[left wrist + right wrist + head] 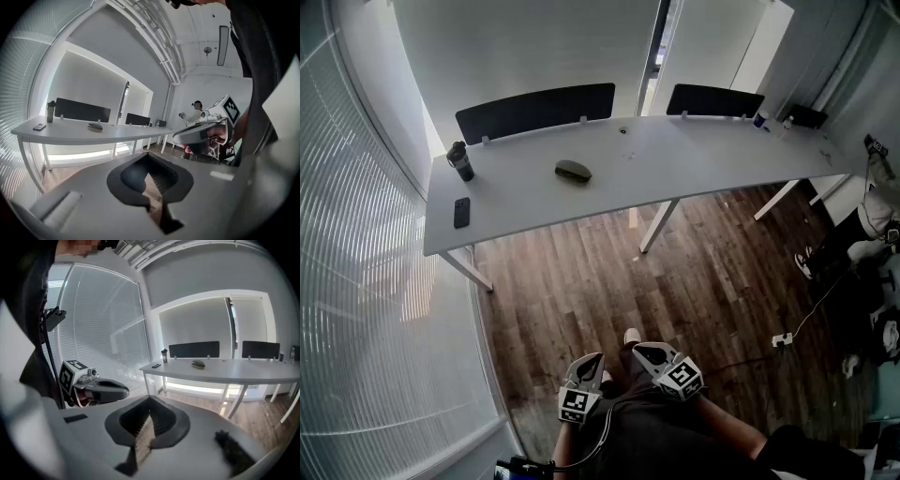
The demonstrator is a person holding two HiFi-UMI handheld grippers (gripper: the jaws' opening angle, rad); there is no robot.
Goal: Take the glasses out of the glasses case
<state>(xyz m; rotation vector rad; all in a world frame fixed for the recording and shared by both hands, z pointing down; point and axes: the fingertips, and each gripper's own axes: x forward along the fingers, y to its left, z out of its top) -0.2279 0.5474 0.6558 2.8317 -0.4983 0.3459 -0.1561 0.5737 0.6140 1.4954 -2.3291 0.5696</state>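
Observation:
The dark oval glasses case (573,171) lies closed on the long white table (694,155), near its middle; it also shows small and far off as the case (95,126) in the left gripper view and the case (198,363) in the right gripper view. Both grippers hang close to the person's body, well short of the table, over the wooden floor. My left gripper (589,364) is shut with nothing in it, its jaws (149,158) pressed together. My right gripper (650,352) is likewise shut and empty (150,401). The glasses themselves are not visible.
A black phone (461,212) and a dark bottle (460,161) sit at the table's left end. Two dark screens (534,110) line the far edge. A blinds-covered glass wall (366,281) runs along the left. Bags and cables (862,281) lie on the floor at the right.

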